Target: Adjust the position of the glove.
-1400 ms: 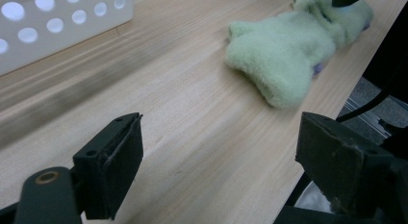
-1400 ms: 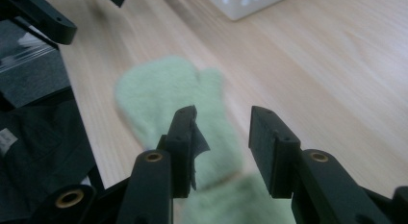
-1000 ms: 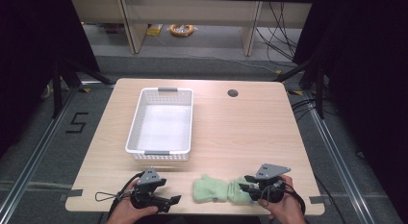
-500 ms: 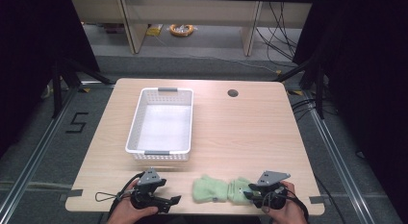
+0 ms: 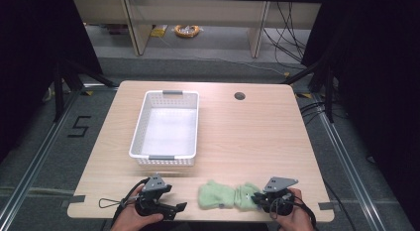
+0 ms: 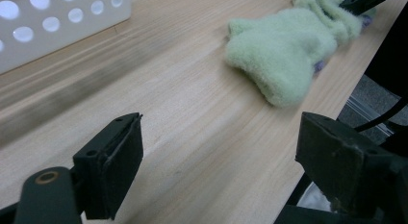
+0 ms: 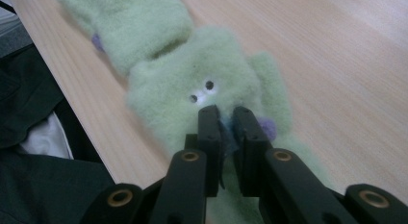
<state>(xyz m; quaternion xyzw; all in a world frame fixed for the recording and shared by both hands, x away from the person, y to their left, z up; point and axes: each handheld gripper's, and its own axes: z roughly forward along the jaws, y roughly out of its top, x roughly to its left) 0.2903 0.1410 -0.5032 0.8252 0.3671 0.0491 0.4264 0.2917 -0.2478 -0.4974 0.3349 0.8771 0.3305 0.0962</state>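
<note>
Pale wood worktop (image 5: 247,137), white basket (image 5: 166,124) far left. Green fuzzy sock (image 5: 228,195) lies at the near edge, between my two grippers. Right gripper (image 7: 226,123) jaws have just been closing and now pinch the sock's near end. Left gripper (image 6: 216,152) jaws apart, sock ahead, untouched. I'd check the pinch holds enough fabric, then lift slowly toward the basket.

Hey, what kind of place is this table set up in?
Probably a lab or recording workspace, not a home. A plain wooden table stands on grey floor between metal rails, dark curtains hang at both sides, and cables trail behind it. A white basket and green socks look like props.
</note>
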